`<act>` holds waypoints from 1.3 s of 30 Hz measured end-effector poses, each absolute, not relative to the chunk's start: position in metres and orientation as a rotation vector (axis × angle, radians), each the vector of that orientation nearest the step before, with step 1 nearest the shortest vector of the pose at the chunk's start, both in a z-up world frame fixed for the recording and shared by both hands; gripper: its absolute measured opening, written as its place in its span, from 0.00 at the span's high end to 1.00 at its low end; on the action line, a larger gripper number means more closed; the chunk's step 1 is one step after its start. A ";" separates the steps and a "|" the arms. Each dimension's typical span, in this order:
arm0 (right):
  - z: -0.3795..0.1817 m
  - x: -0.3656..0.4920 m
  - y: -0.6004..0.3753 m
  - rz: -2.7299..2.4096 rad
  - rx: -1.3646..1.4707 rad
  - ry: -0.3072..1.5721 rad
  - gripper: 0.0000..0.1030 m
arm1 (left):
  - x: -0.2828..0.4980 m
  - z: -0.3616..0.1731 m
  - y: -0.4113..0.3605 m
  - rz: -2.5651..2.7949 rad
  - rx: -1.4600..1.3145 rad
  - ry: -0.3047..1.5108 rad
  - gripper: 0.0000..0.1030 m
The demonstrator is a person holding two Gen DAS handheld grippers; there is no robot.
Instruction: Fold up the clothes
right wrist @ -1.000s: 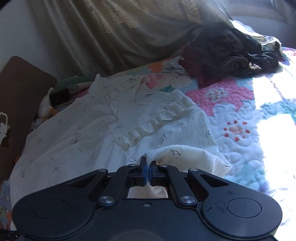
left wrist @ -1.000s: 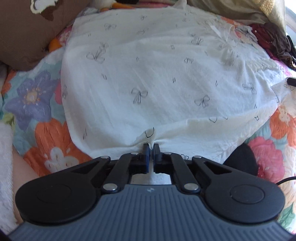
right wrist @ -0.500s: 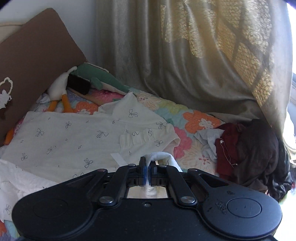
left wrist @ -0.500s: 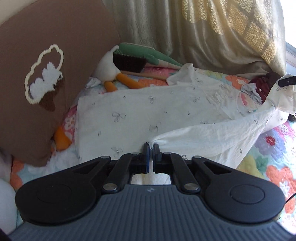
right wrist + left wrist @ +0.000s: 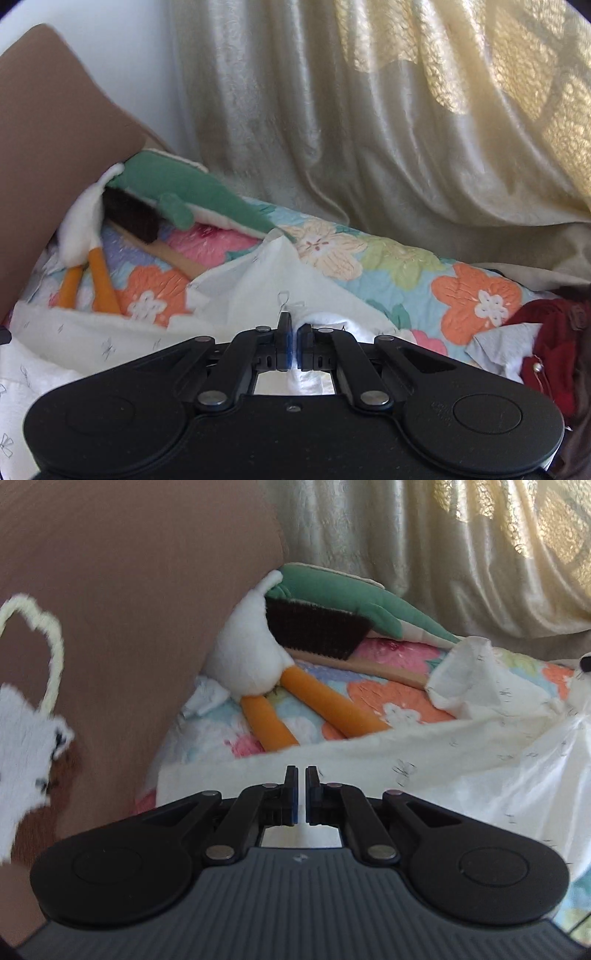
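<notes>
Your left tongs (image 5: 301, 775) now show a thin gap between the tips. The white dress (image 5: 461, 760) lies right under and ahead of them, and you cannot tell if any cloth is still caught there. Half a second ago those tips were pressed tight on the cloth. Your right tongs (image 5: 294, 330) are pinching a bunched bit of the white dress (image 5: 266, 280), and white cloth pokes up between the tips, same as before. Both tongs have come forward over the bed, so the far things look bigger now. The dress edge you were holding low now lies folded over the rest of the dress, which spreads out to the left of the right tongs on the flowery quilt (image 5: 399, 266). Ahead and to the left of the left tongs lies the stuffed bird with orange legs (image 5: 258, 664), with the green plush toy (image 5: 343, 598) behind it. The brown pillow (image 5: 110, 609) fills the far left. The curtain (image 5: 369, 110) hangs behind. Dark red clothes (image 5: 550, 350) sit to the right of the right tongs.
</notes>
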State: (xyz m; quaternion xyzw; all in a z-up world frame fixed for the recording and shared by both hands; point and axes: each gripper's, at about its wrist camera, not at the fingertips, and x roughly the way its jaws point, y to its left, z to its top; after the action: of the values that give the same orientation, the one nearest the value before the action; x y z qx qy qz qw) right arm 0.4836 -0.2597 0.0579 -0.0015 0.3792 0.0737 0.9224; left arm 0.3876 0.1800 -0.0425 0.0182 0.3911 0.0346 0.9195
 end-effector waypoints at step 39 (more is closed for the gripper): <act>-0.001 0.458 -0.085 0.605 0.226 1.131 0.41 | 0.314 -0.090 0.265 -0.263 -0.237 0.990 0.53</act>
State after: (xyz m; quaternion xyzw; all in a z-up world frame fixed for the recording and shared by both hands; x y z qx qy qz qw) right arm 0.4581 -0.0852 -0.0009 0.1050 0.5263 0.2818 0.7953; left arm 0.3139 0.2645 -0.0902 -0.1133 0.4725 -0.1253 0.8650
